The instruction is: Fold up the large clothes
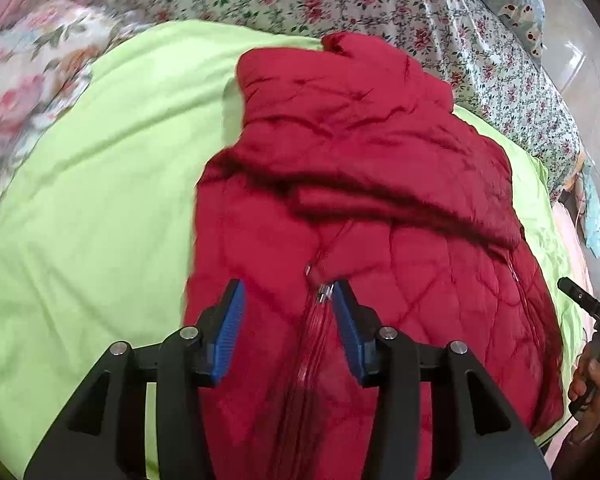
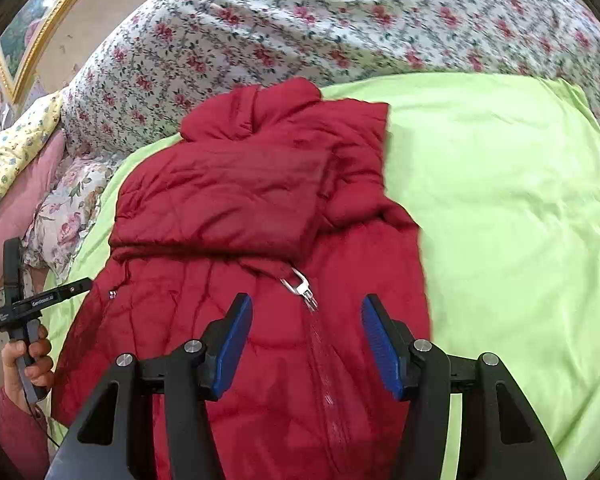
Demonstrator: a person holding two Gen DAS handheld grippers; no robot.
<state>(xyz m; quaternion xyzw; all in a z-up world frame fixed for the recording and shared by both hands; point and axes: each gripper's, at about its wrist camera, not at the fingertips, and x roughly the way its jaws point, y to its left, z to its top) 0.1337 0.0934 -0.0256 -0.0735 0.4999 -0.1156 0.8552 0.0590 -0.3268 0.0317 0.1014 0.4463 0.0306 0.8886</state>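
The red quilted jacket (image 1: 352, 184) lies front-up on the green sheet (image 1: 99, 184) spread over the bed, its long axis running from the near hem away to the collar (image 2: 283, 100) at the far end. Both sleeves appear to be folded across the chest, forming a thick band across the jacket's middle, though blur makes the layering hard to read. The zipper pull (image 2: 297, 282) sits just on the near side of that band, on the jacket's centre line.

The left gripper (image 1: 287, 332) hangs over the lower front of the jacket with the zipper line between its jaws, which stand moderately apart and hold nothing. The right gripper (image 2: 308, 344) hovers over the same lower panel, jaws wider and also empty, the zipper running between them. Both point steeply down toward the jacket. Judging by this, the near hem lies closest to both hands and would be lifted toward the collar next.
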